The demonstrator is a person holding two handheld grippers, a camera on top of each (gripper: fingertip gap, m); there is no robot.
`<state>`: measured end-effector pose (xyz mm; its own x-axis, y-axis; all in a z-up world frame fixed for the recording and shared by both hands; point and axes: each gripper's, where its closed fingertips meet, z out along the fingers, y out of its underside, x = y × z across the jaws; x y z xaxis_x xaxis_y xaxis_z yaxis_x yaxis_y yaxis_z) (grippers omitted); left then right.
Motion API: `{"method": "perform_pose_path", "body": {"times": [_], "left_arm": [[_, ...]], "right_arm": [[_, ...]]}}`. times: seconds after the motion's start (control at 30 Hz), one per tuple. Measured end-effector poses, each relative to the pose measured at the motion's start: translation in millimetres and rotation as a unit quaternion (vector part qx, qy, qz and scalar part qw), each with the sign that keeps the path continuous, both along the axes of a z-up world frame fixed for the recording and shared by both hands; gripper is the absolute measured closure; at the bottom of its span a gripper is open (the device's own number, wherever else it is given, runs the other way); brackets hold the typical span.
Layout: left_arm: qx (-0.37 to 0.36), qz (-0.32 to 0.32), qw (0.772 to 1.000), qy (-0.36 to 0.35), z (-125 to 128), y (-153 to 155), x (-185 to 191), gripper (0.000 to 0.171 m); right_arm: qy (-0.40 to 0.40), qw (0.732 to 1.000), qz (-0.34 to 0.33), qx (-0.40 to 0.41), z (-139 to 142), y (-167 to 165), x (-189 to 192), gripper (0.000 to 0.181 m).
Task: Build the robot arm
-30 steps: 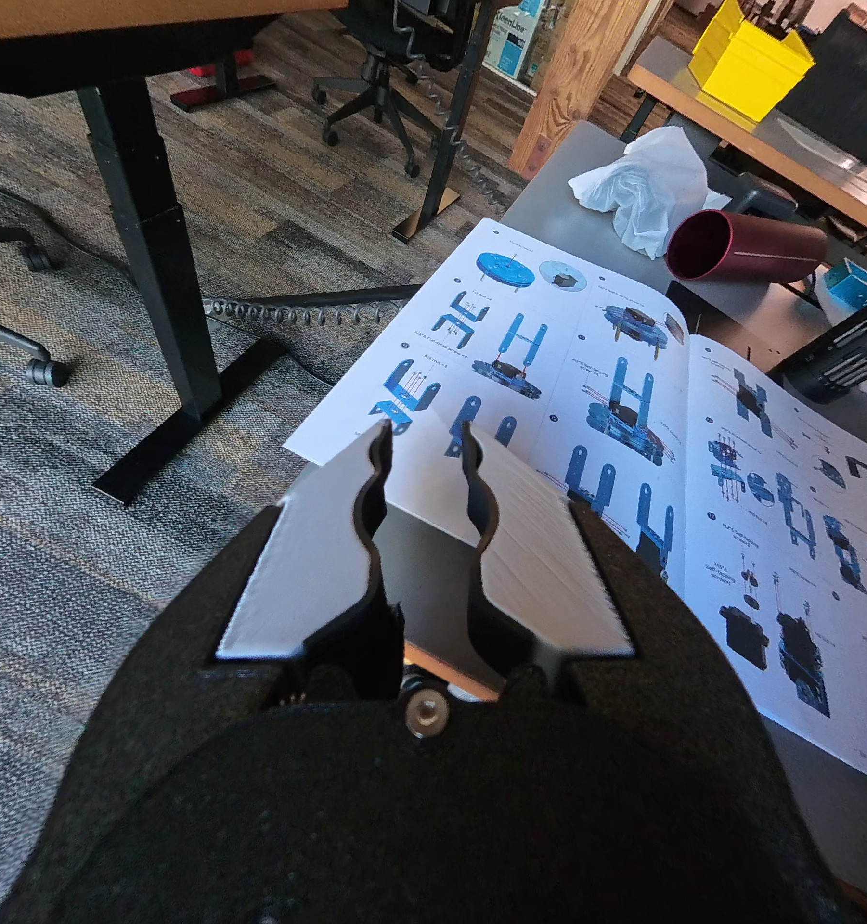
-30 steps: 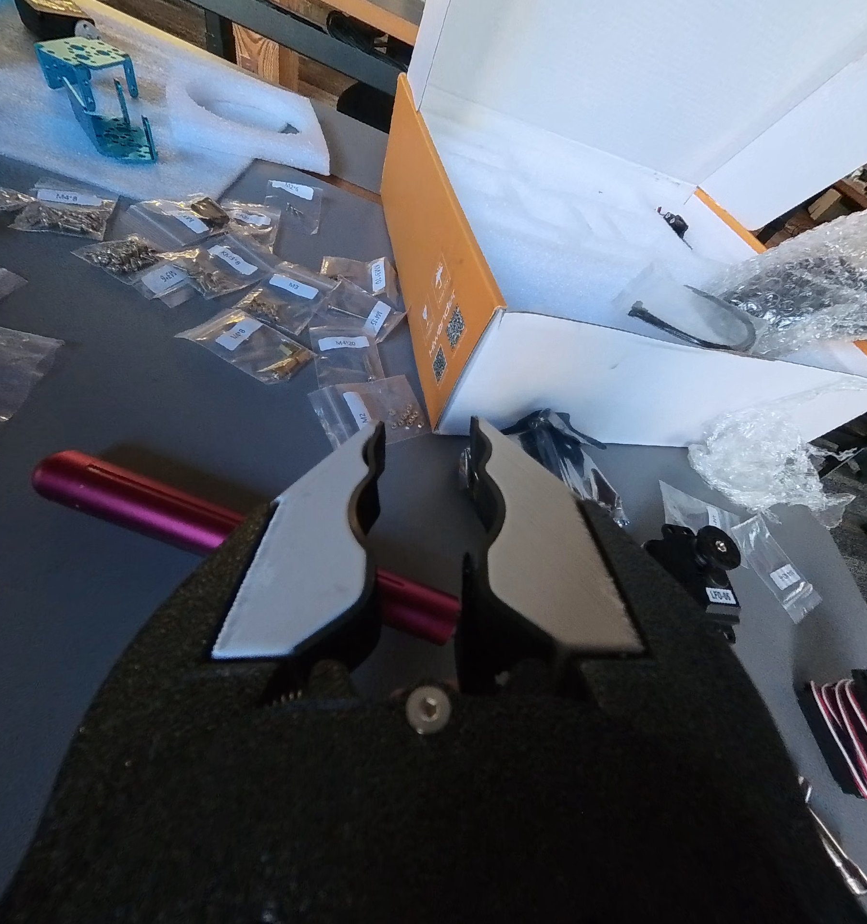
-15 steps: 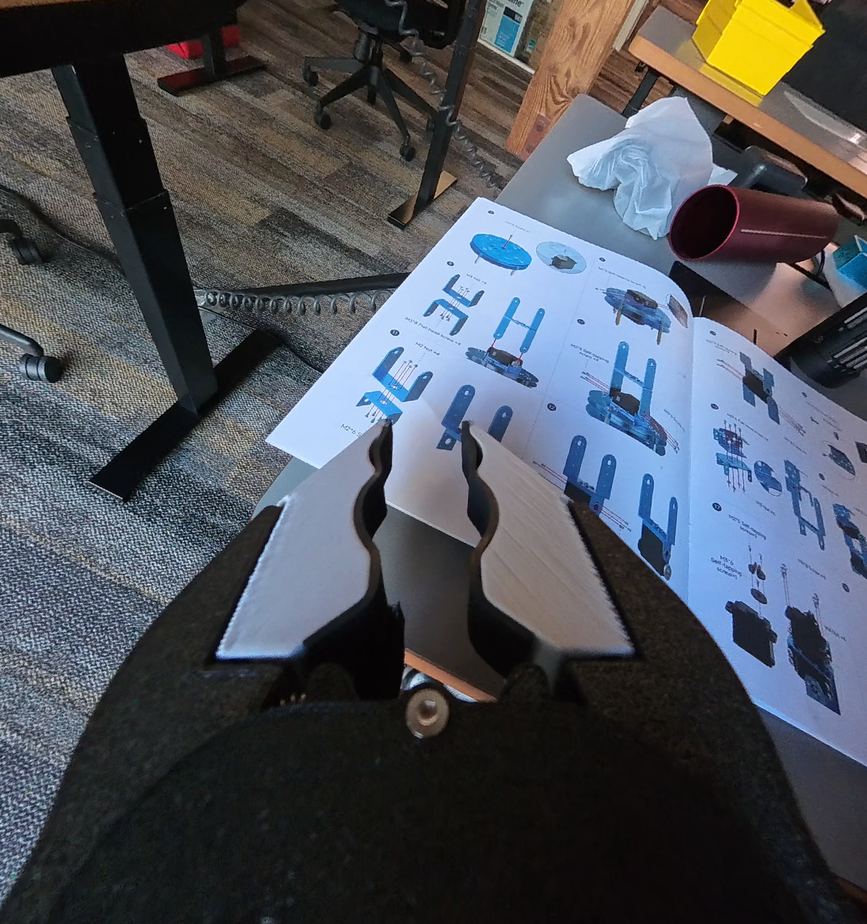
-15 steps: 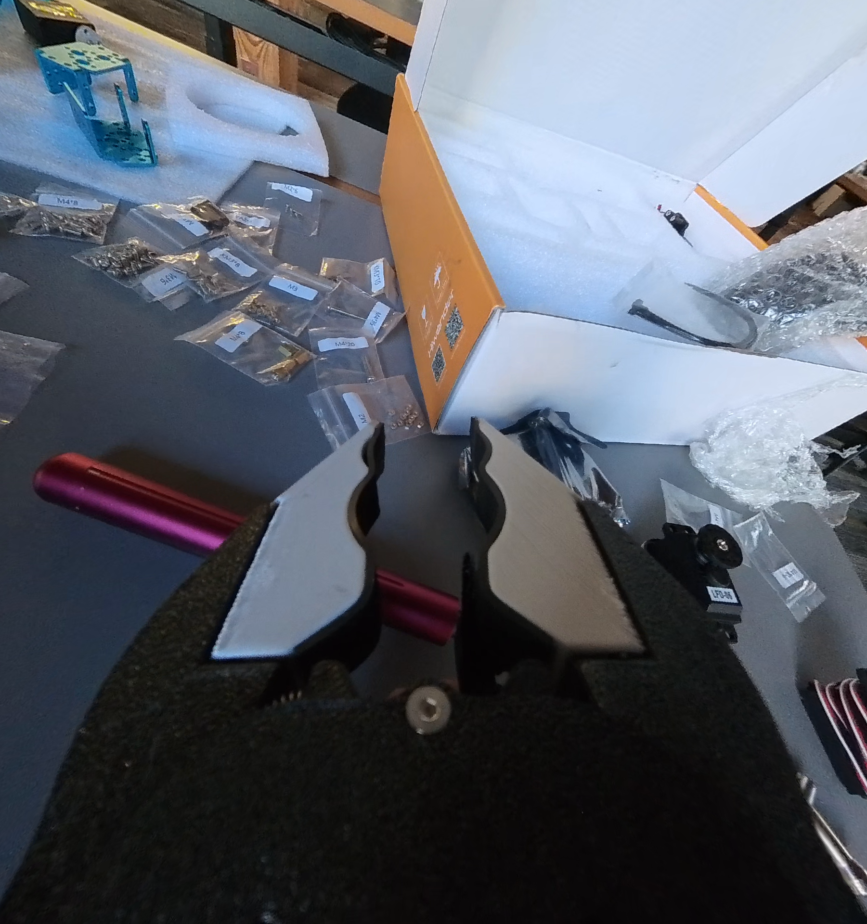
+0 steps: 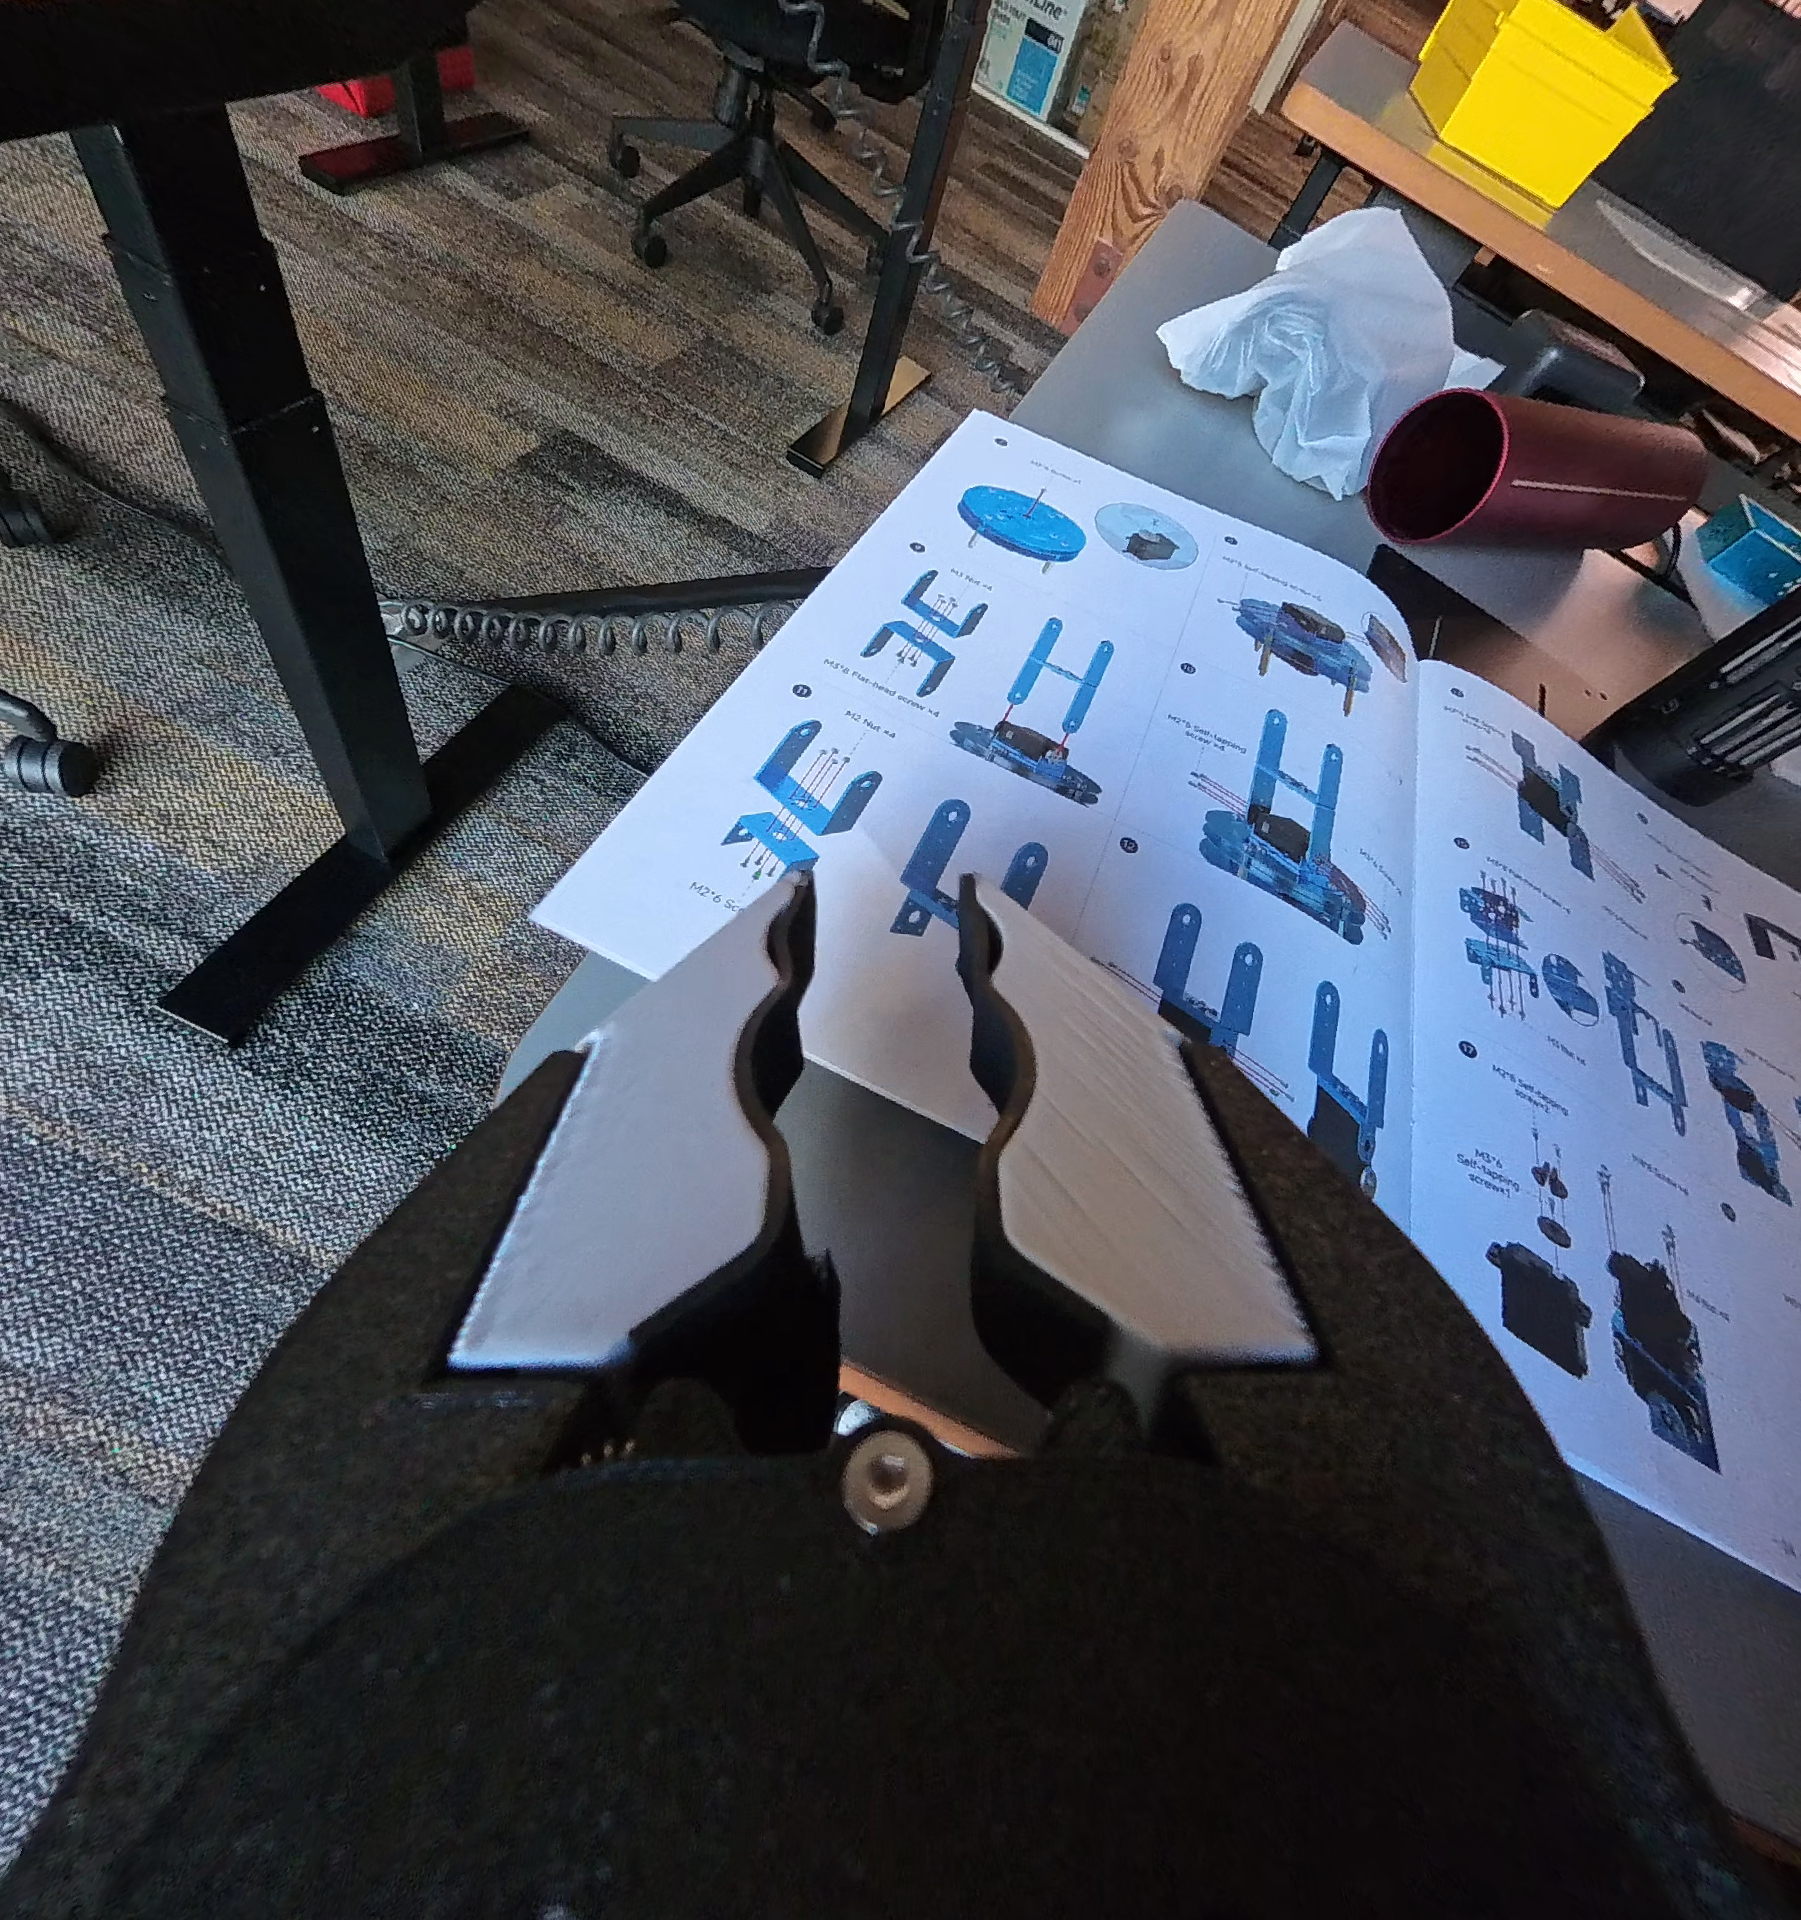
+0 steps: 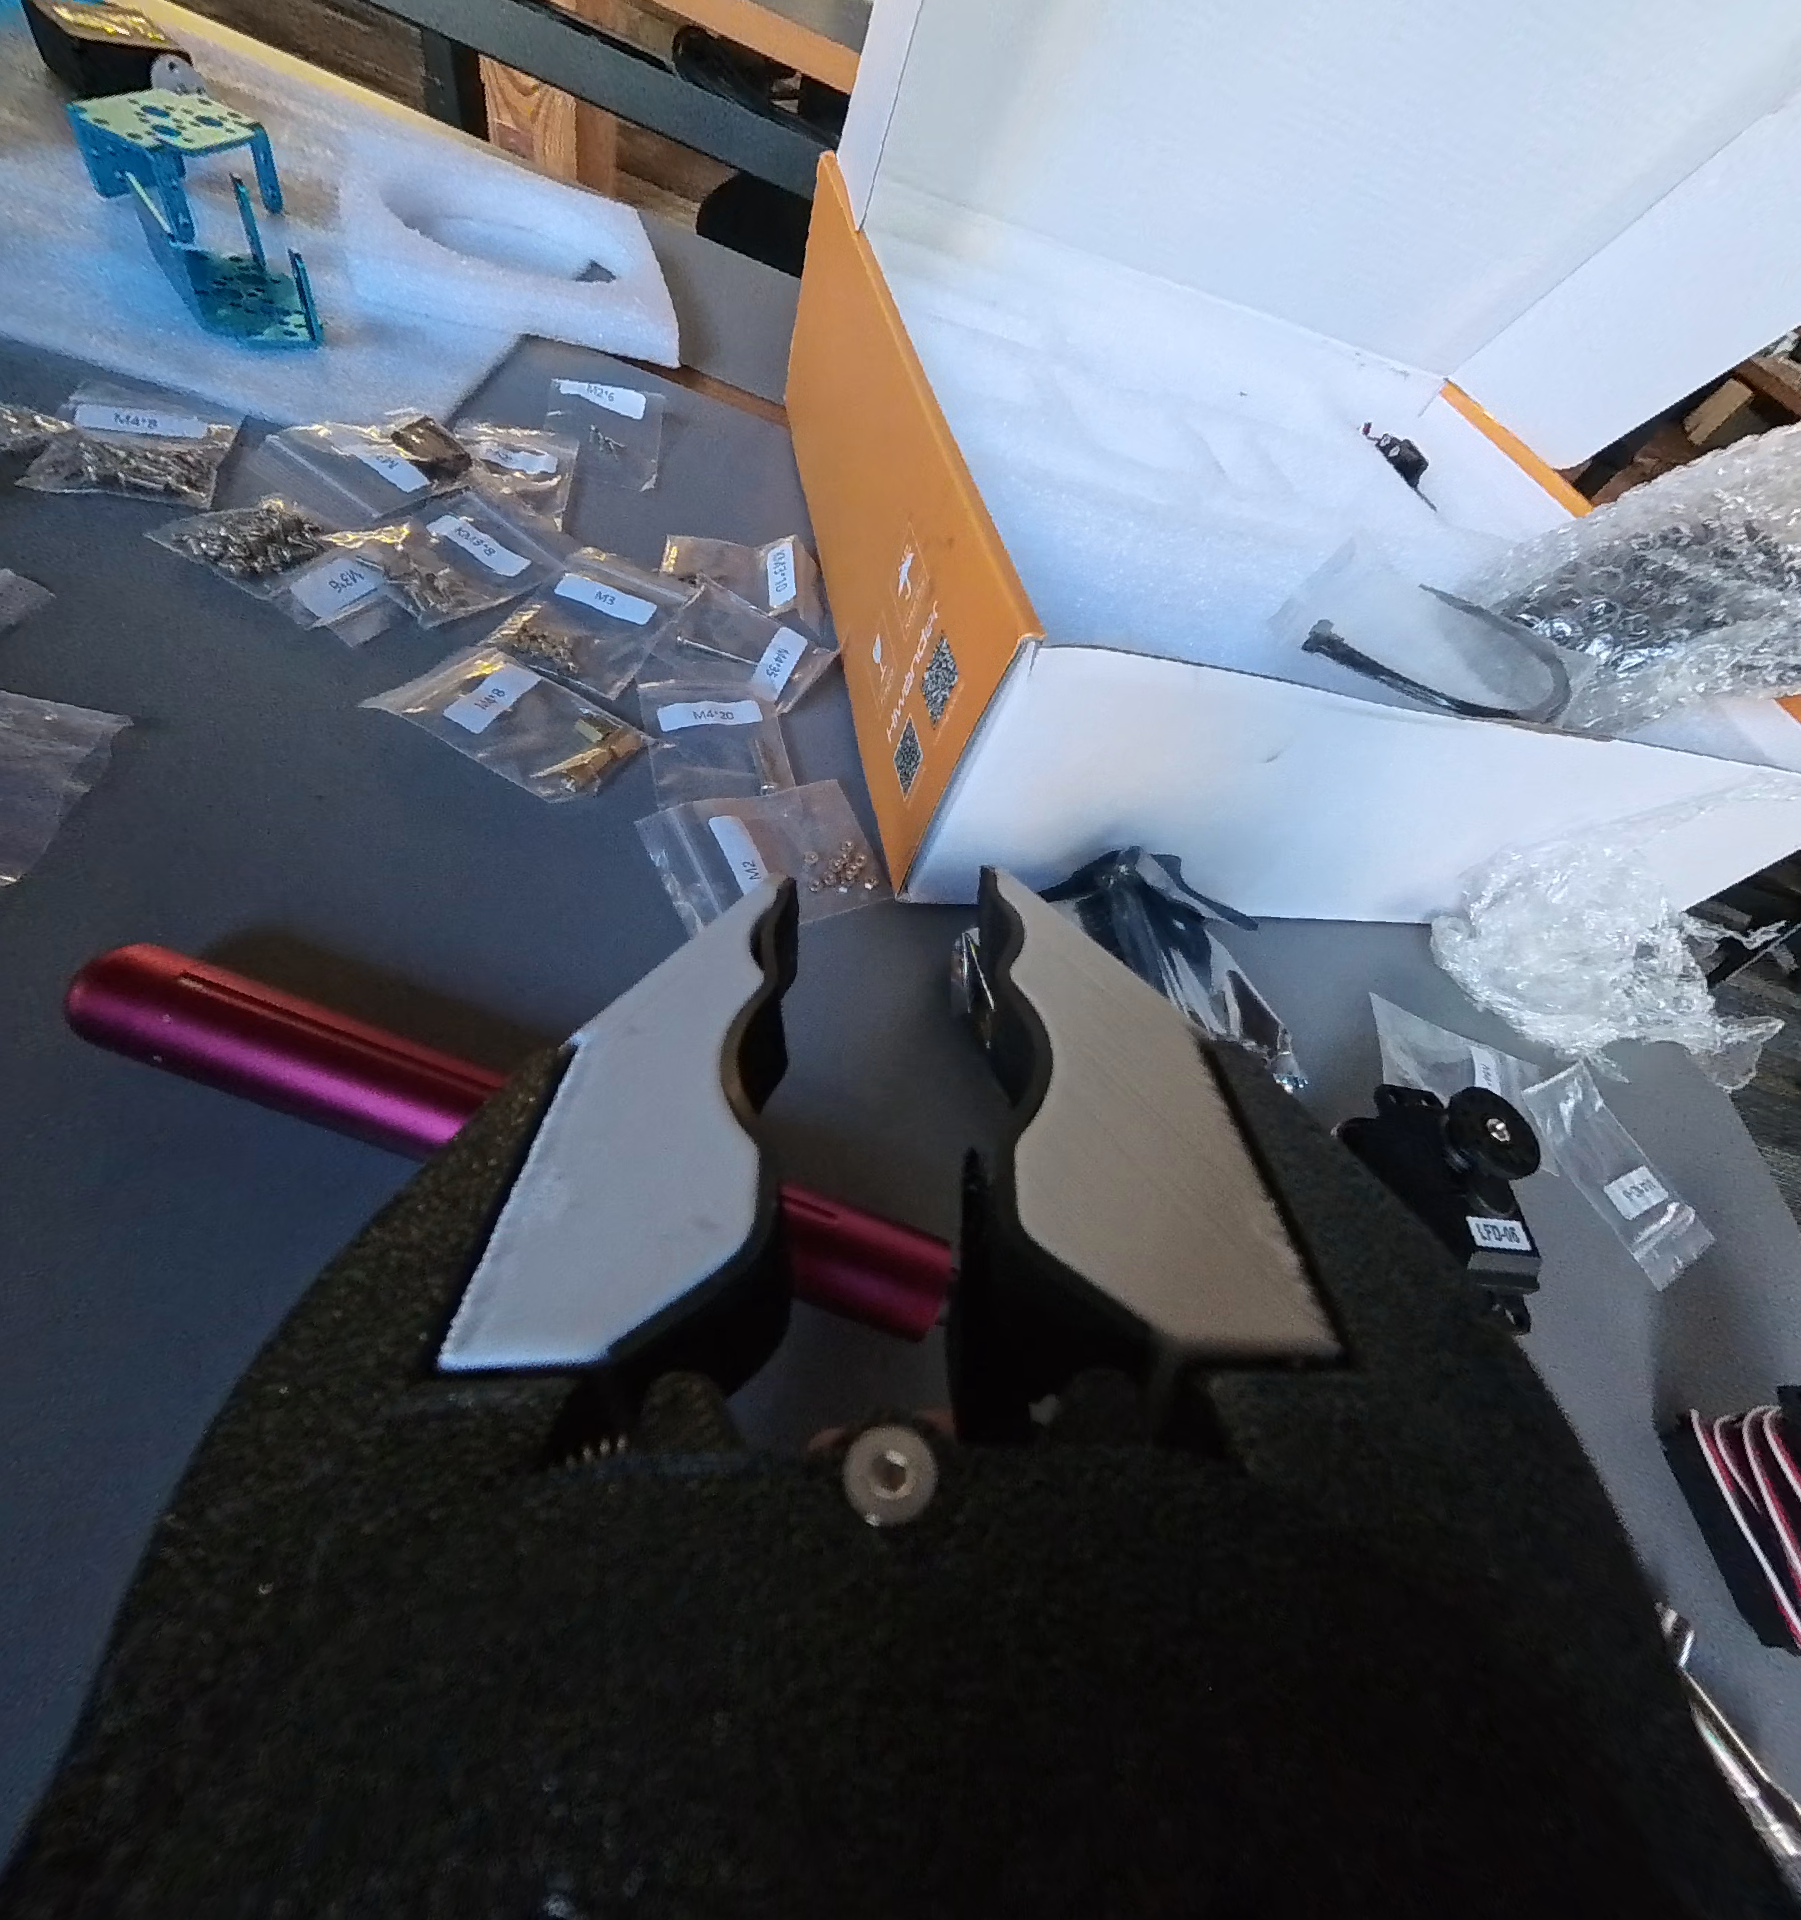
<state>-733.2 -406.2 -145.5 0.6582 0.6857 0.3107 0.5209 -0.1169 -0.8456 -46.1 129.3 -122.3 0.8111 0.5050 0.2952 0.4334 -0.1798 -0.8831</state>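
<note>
Glossy magenta tube (image 6: 272,1049) lies beneath parted right gripper (image 6: 888,894).

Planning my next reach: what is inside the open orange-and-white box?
In the box: white foam lining, a black cable in a clear bag, a bubble-wrap bundle and a small dark part. Whatever lies under the foam and bubble wrap is hidden.

One open booklet (image 5: 1239,790), two maroon tubes (image 5: 1540,483) (image 6: 283,1049), one orange box (image 6: 906,582), one blue bracket (image 6: 200,208).
</note>
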Motion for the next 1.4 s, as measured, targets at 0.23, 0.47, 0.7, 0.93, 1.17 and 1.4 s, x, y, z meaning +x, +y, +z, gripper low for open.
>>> {"method": "perform_pose_path", "body": {"times": [0.23,0.47,0.7,0.93,1.17,1.4], "left_arm": [[-0.006,-0.006,1.000,0.004,-0.9,3.5,1.5,0.145],[0.025,-0.019,0.999,0.023,10.1,6.7,3.7,0.145],[0.024,-0.019,0.999,0.033,12.5,5.0,13.7,0.146],[-0.048,0.042,0.993,0.104,45.7,-16.0,7.6,0.146],[0.040,-0.084,0.988,0.124,94.6,61.2,82.8,0.146],[0.012,-0.309,0.940,0.144,99.1,150.0,228.2,0.144]], "right_arm": [[-0.015,1.000,0.001,0.001,-2.6,-0.5,-1.6,0.147],[-0.013,1.000,0.015,0.004,-1.8,-4.3,-4.9,0.148],[0.007,0.999,0.036,-0.006,-0.9,-10.5,-7.2,0.148],[0.015,0.997,0.076,-0.004,1.5,-25.6,-12.1,0.147],[0.011,0.988,0.151,0.009,4.6,-51.1,-39.2,0.141],[0.017,0.938,0.346,-0.030,16.0,-121.1,-105.2,0.142]]}}
